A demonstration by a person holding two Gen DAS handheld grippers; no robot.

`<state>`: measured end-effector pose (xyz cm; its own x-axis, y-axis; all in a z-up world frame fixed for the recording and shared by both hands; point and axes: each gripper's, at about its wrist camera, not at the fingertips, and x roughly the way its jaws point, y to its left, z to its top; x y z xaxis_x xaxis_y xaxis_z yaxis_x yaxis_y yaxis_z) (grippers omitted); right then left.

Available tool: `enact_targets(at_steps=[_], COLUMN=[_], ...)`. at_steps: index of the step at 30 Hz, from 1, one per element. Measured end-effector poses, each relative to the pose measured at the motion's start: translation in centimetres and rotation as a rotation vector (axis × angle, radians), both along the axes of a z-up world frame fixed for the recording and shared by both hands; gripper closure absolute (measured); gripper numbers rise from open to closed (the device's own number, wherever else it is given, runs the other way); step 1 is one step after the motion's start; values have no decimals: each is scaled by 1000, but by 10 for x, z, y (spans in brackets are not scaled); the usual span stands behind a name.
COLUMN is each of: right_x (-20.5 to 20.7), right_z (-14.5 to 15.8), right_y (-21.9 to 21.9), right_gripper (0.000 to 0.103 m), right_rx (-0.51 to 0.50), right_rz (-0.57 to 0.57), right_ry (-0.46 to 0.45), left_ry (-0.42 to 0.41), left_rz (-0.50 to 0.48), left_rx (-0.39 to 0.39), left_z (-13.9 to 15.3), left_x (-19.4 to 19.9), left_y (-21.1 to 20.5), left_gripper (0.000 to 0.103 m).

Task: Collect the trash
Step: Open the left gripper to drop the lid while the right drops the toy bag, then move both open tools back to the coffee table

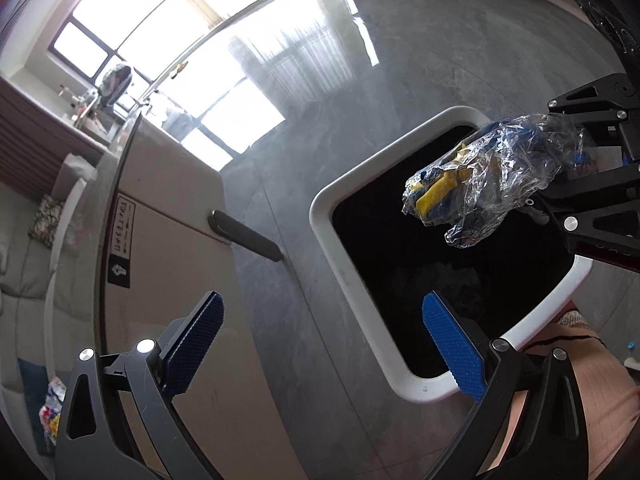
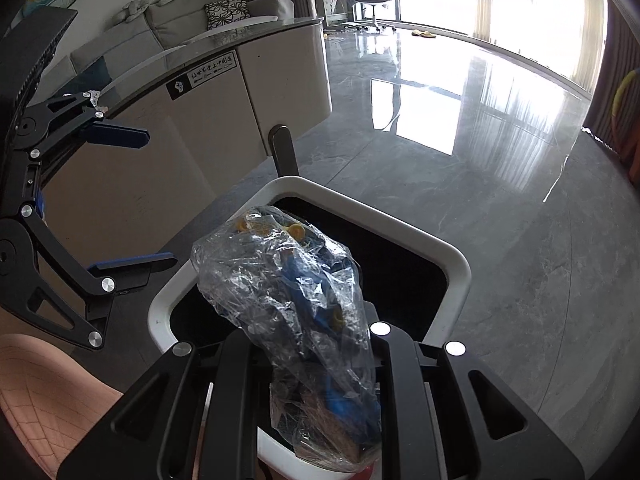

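A white-rimmed trash bin (image 1: 340, 248) with a black inside stands on the grey floor; it also shows in the right wrist view (image 2: 452, 256). My right gripper (image 2: 316, 364) is shut on a crumpled clear plastic wrapper (image 2: 288, 284) with blue and yellow bits inside, and holds it over the bin's opening. In the left wrist view the wrapper (image 1: 480, 184) hangs from the right gripper (image 1: 584, 184) above the bin. My left gripper (image 1: 324, 344) is open and empty, beside the bin's near left rim; it also shows in the right wrist view (image 2: 152, 196).
A beige cabinet (image 1: 172, 240) with a glass top and a black label stands left of the bin, with a dark foot (image 1: 246, 236) on the floor. Glossy grey floor (image 2: 500, 200) stretches toward bright windows. A grey sofa (image 2: 188, 20) is behind the cabinet. My pink-clad leg (image 1: 576, 380) is beside the bin.
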<state>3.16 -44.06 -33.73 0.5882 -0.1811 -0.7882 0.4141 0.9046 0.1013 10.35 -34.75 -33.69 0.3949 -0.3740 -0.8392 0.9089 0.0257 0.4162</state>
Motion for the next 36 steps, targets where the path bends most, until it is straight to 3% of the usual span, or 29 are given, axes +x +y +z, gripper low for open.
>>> enact_targets(at_steps=[7, 8, 11, 15, 23, 36], right_x=[10, 12, 20, 22, 17, 21], right_z=[-19, -22, -36, -39, -26, 36], right_y=[9, 9, 10, 14, 9, 21], right_gripper=[83, 75, 5, 5, 5, 5], right_rx=[-2, 11, 21, -53, -65, -126], right_rz=[46, 60, 85, 91, 67, 82], right_ry=[67, 81, 158, 195, 147, 4], left_ry=[8, 7, 10, 15, 19, 55], left_rz=[-2, -2, -3, -1, 1, 113], left_rx=[-7, -7, -10, -11, -25, -142], left_z=[-1, -2, -1, -1, 3, 35], left_x=[6, 7, 8, 11, 13, 35], left_y=[1, 1, 2, 2, 4, 36], left_gripper=[5, 5, 5, 5, 5, 5])
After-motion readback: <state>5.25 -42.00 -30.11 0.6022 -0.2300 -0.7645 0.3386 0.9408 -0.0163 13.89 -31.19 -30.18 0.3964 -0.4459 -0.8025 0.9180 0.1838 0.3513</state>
